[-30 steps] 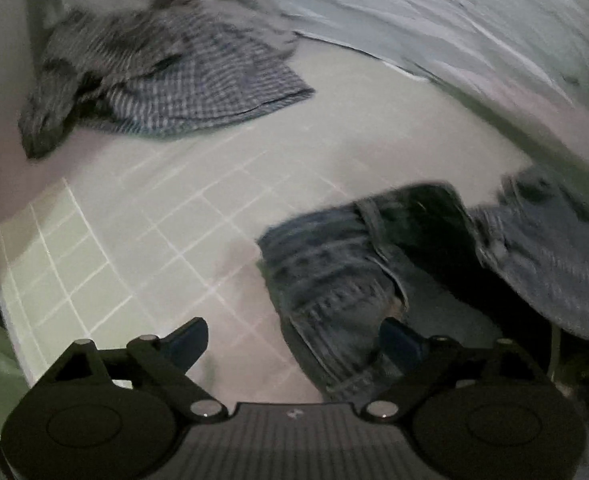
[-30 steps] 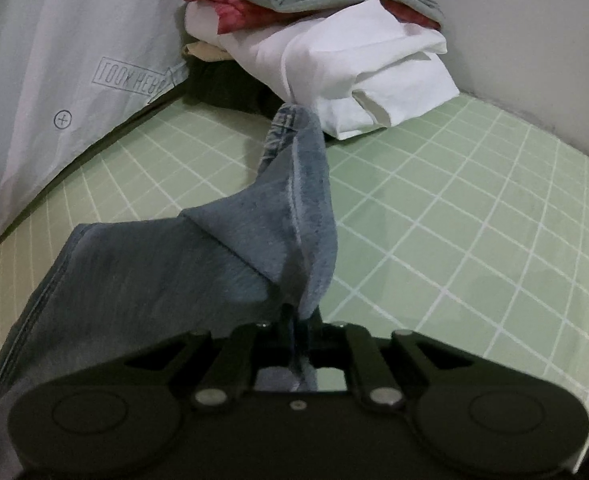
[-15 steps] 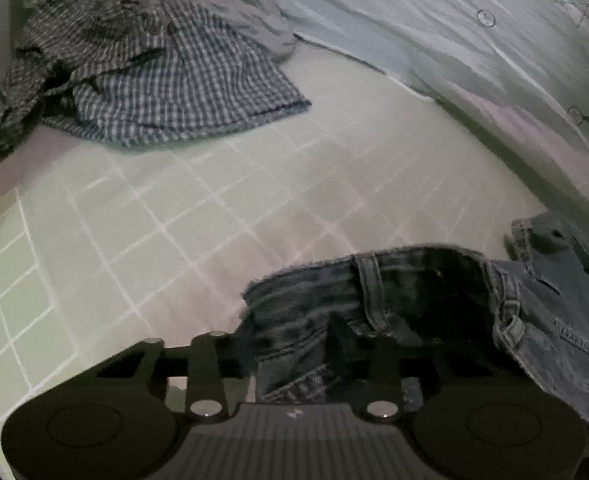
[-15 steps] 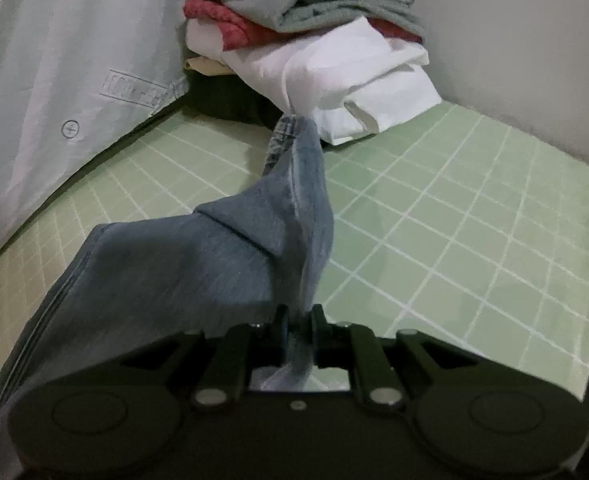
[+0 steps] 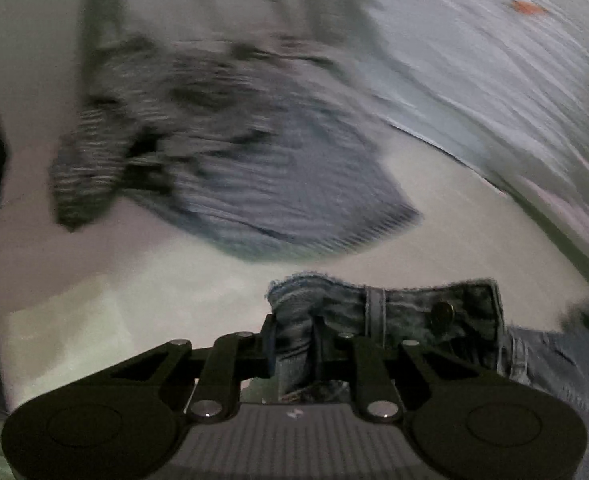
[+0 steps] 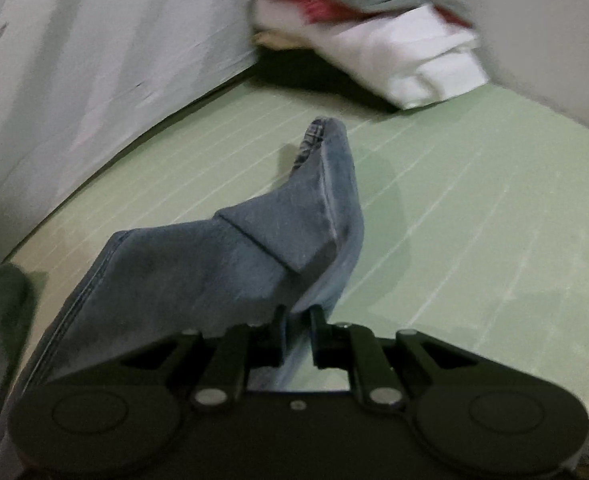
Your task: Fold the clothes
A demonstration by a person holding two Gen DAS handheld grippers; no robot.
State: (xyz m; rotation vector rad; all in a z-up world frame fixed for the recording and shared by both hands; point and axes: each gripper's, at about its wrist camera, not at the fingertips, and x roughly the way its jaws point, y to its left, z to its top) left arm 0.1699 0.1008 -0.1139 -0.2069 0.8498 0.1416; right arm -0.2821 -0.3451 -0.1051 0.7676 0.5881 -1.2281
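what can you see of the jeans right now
The jeans are faded blue denim, held at both ends. The left gripper pinches the waistband beside a belt loop and metal button. The right gripper pinches a leg end, which is creased and stands up over the green checked mat.

Jeans (image 5: 394,312) on bedsheet (image 6: 474,208), rumpled shirt (image 5: 230,168) beyond; folded stack (image 6: 394,48) behind.

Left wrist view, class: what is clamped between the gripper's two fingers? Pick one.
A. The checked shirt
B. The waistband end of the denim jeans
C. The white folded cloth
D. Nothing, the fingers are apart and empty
B: the left gripper is shut on the jeans, close to the waistband button, while the checked shirt lies untouched behind.
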